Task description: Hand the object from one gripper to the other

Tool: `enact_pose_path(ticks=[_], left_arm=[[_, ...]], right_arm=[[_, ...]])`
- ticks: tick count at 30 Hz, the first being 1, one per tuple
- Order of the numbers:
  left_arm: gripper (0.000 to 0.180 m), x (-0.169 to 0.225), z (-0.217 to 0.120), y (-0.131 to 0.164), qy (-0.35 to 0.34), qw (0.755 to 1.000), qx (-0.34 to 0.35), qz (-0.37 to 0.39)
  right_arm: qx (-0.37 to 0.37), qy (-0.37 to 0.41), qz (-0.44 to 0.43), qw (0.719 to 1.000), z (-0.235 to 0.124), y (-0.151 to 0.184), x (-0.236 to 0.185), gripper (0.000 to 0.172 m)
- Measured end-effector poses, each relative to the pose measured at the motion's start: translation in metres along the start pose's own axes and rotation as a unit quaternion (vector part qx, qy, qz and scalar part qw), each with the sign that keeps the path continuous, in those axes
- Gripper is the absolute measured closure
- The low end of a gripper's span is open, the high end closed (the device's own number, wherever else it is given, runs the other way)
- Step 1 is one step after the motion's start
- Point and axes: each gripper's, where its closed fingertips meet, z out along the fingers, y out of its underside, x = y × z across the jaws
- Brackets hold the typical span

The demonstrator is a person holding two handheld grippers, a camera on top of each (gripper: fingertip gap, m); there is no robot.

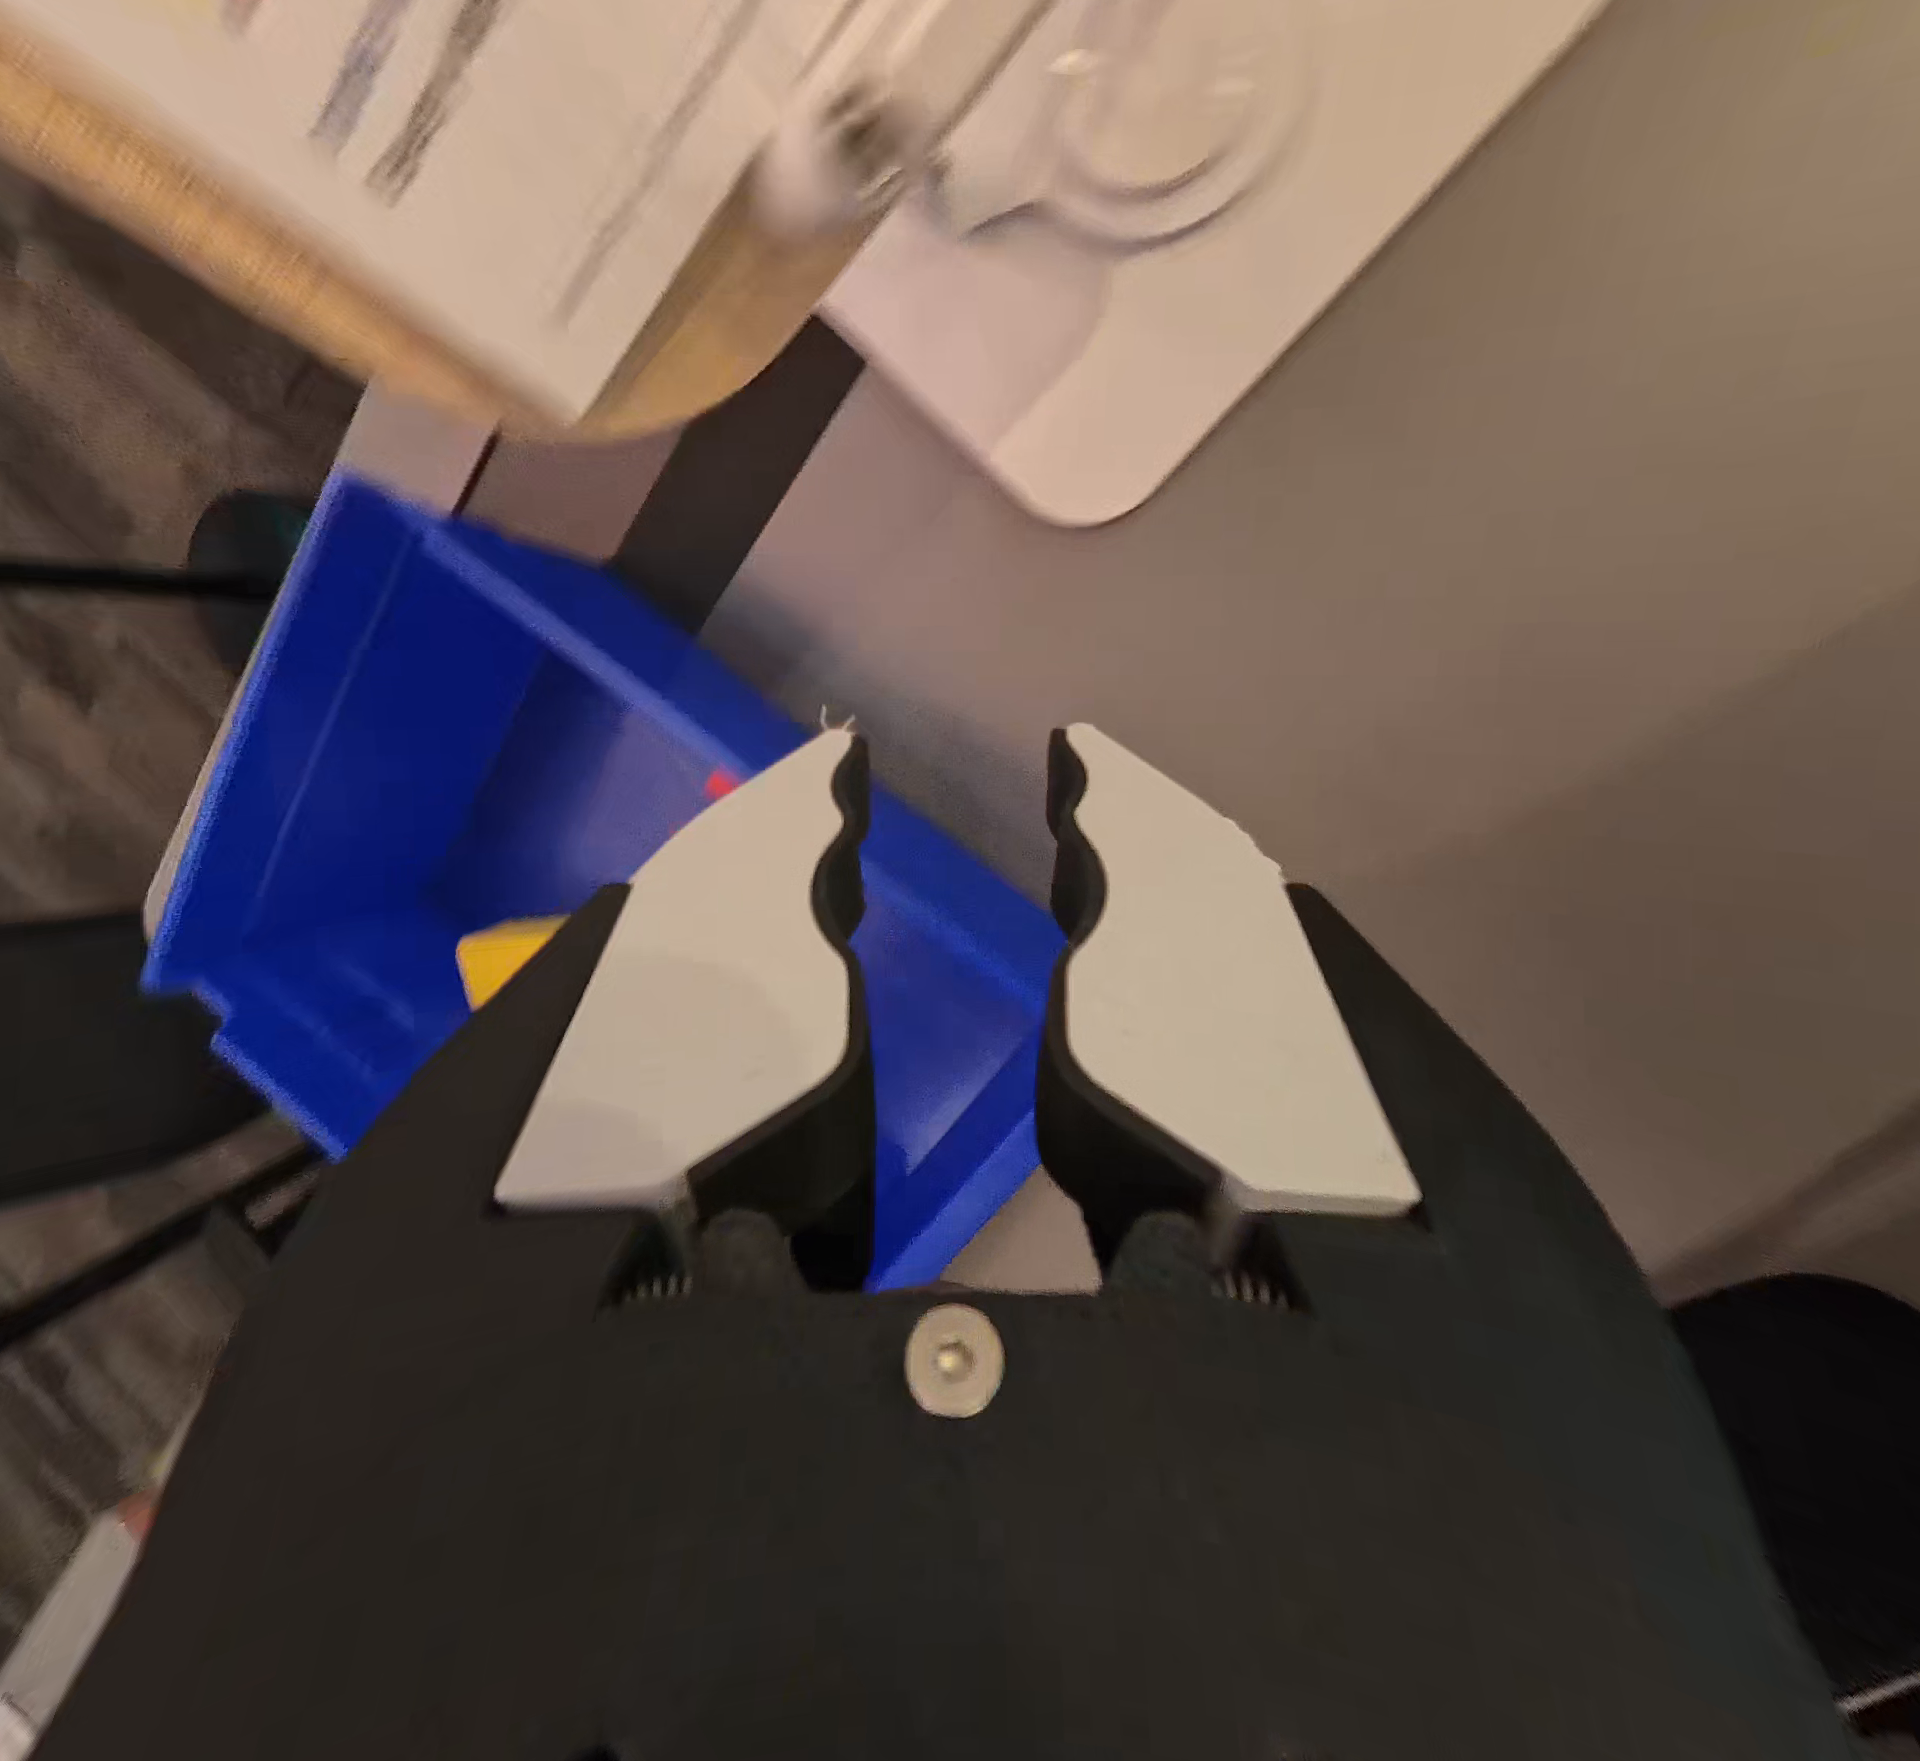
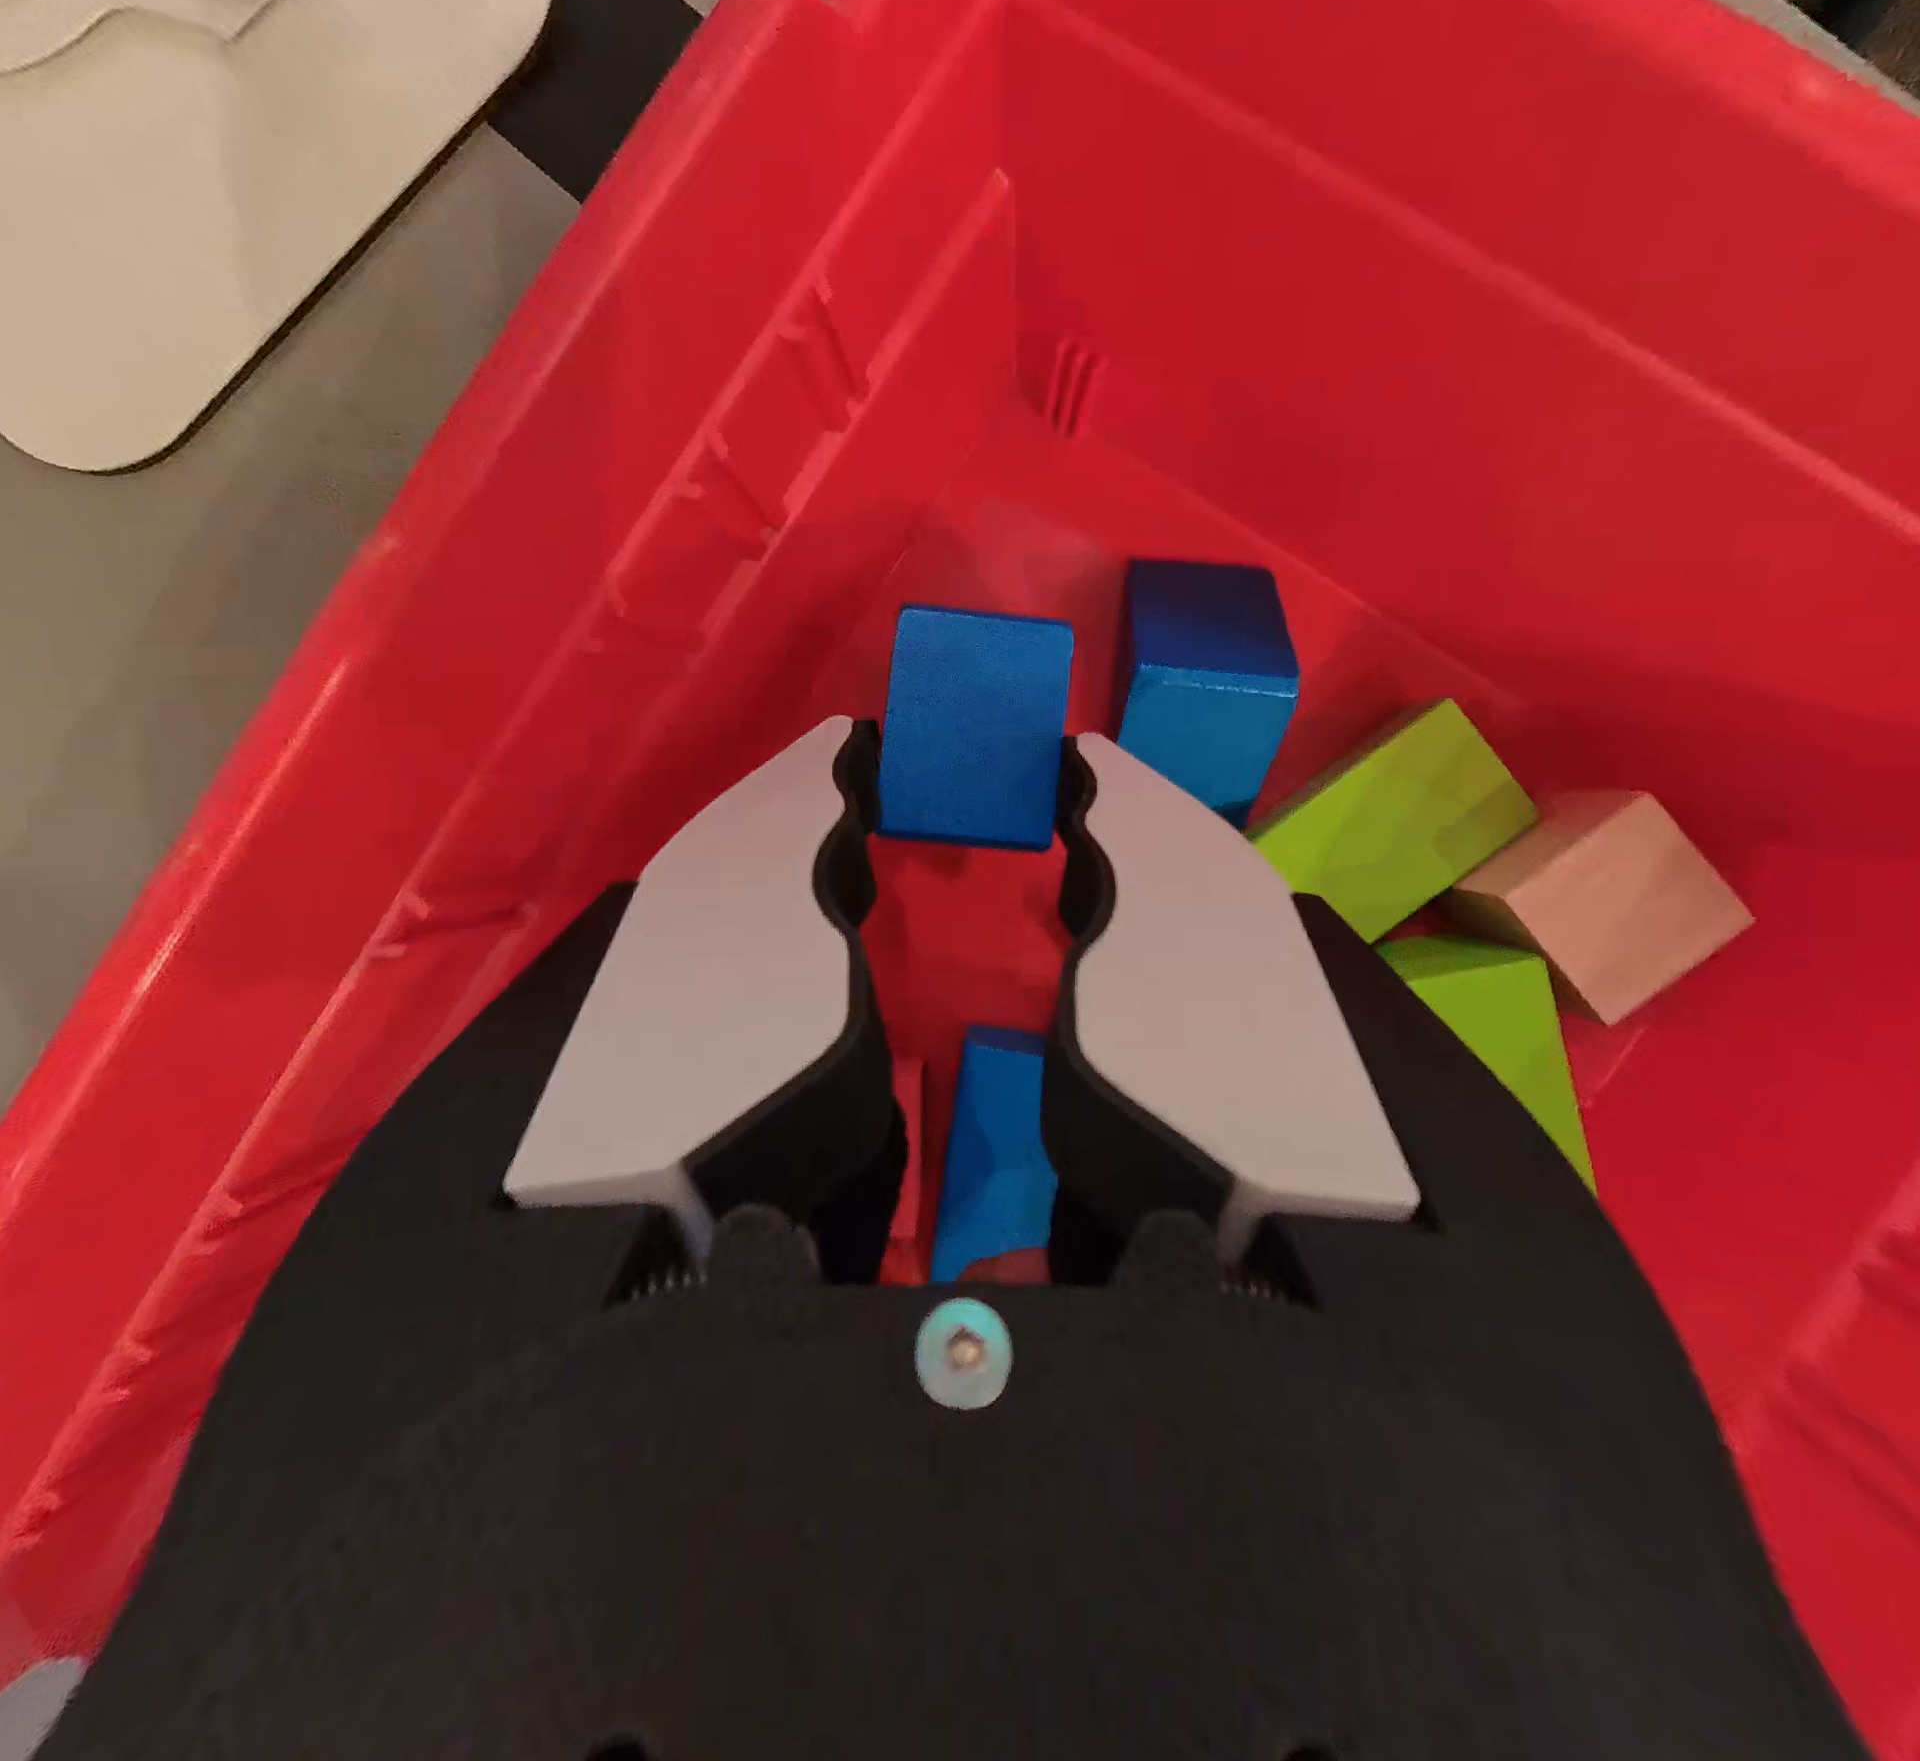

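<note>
In the right wrist view my right gripper (image 2: 968, 766) is shut on a blue block (image 2: 971, 724); both pads press on its sides, and it hangs above the floor of a red bin (image 2: 1351, 277). More blocks lie in the bin: a second blue block (image 2: 1205, 683), a third blue one (image 2: 997, 1150) under the jaws, two green ones (image 2: 1392, 818) and a pale pink one (image 2: 1600, 901). In the left wrist view my left gripper (image 1: 954, 755) is open and empty above a grey table (image 1: 1455, 672), beside a blue bin (image 1: 436, 776) that holds a yellow piece (image 1: 509, 963).
A white rounded board with a clear plastic part lies on the table, in the left wrist view (image 1: 1247, 184) and in the right wrist view (image 2: 208, 153). A white box (image 1: 364, 49) on a wooden edge is blurred at the upper left. Dark floor lies to the left.
</note>
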Motion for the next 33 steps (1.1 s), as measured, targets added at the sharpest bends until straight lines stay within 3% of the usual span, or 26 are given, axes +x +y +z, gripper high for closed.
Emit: enact_pose_path(ticks=[1, 7, 12, 18, 22, 26, 28, 33], left_arm=[[0.146, -0.017, 0.002, 0.012, -0.015, 1.0, -0.008, -0.019], [0.13, -0.095, 0.026, 0.081, -0.052, 0.993, -0.064, -0.089], [0.117, -0.136, 0.062, 0.131, -0.058, 0.986, -0.145, -0.059], [0.096, -0.166, 0.109, 0.169, -0.049, 0.968, -0.247, -0.014], [0.087, -0.175, 0.128, 0.186, -0.036, 0.949, -0.312, 0.013], [0.1, -0.175, 0.131, 0.19, 0.008, 0.94, -0.34, -0.015], [0.108, -0.18, 0.131, 0.19, 0.007, 0.94, -0.342, -0.003], [0.108, -0.174, 0.128, 0.189, 0.013, 0.946, -0.323, -0.022]], right_arm=[[-0.008, 0.001, 0.003, 1.0, 0.0, 0.002, 0.001, 0.141], [-0.07, 0.001, 0.017, 0.997, 0.005, 0.019, -0.001, 0.141], [-0.098, -0.002, 0.027, 0.995, 0.012, 0.03, -0.003, 0.141], [-0.117, -0.004, 0.021, 0.993, 0.012, 0.03, -0.003, 0.14], [-0.126, -0.016, 0.026, 0.992, 0.012, 0.029, -0.004, 0.138], [-0.142, -0.025, 0.03, 0.989, 0.011, 0.03, -0.003, 0.125], [-0.145, -0.021, 0.028, 0.989, 0.007, 0.03, -0.003, 0.117], [-0.11, -0.001, 0.026, 0.994, -0.017, 0.024, -0.005, 0.115]])
